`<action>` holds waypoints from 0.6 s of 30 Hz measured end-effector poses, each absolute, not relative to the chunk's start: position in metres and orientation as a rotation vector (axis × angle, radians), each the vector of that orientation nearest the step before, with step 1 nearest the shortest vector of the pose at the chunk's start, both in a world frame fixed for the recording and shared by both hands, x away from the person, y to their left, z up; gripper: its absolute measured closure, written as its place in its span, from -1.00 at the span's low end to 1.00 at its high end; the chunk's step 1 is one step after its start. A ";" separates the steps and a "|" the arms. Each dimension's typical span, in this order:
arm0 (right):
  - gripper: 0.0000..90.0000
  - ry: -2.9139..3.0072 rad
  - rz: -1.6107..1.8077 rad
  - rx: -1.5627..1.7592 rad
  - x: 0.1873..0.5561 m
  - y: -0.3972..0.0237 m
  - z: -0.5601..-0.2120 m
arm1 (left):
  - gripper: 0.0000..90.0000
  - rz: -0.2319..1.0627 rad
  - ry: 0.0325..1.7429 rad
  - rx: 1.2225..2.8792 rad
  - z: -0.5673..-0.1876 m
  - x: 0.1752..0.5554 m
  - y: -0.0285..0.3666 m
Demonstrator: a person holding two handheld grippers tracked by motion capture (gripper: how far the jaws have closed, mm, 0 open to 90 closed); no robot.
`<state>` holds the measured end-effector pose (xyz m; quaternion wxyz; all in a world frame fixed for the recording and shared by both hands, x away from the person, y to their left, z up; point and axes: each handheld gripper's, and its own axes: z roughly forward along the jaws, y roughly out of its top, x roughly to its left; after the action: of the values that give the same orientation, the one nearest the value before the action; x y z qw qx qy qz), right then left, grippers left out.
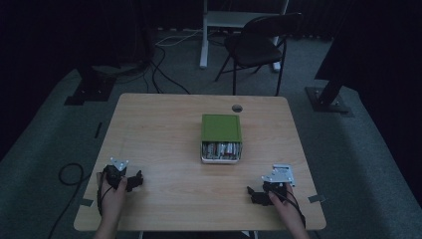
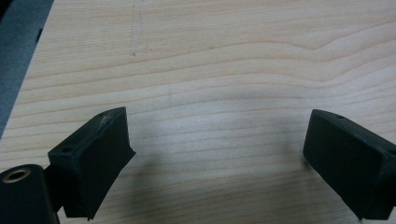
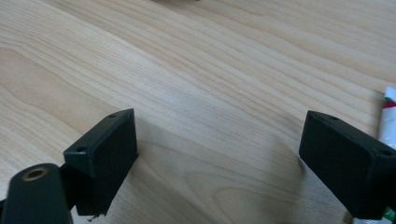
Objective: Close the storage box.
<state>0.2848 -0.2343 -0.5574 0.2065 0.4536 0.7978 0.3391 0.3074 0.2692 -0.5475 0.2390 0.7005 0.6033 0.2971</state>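
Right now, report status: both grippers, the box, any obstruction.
Left gripper open, empty. Right gripper open, empty. Green box mid-table, untouched, small items showing at its near side. Nothing between.

left gripper [image 1: 130,180] & right gripper [image 1: 259,194]: both black, two blocky rectangular jaws each w/ small screw holes in the top faces. brass-ringed hole on a black knob at lower left in each gripper view. grey three-cornered plate on top of each, thin black cables trailing. forearms bare, no sleeves.
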 end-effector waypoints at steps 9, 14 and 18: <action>-0.74 2.229 0.958 1.288 0.286 -0.236 -0.558 | -0.82 0.776 1.670 1.854 -0.552 0.307 0.273; -0.74 2.228 0.959 1.288 0.286 -0.236 -0.558 | -0.82 0.752 1.713 1.809 -0.552 0.306 0.273; -0.74 2.229 0.958 1.289 0.286 -0.236 -0.558 | -0.82 0.727 1.753 1.777 -0.552 0.306 0.273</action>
<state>0.2862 -0.2361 -0.5578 0.1960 0.4601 0.7955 0.3421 0.3058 0.2733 -0.5524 0.2676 0.6586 0.6496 0.2695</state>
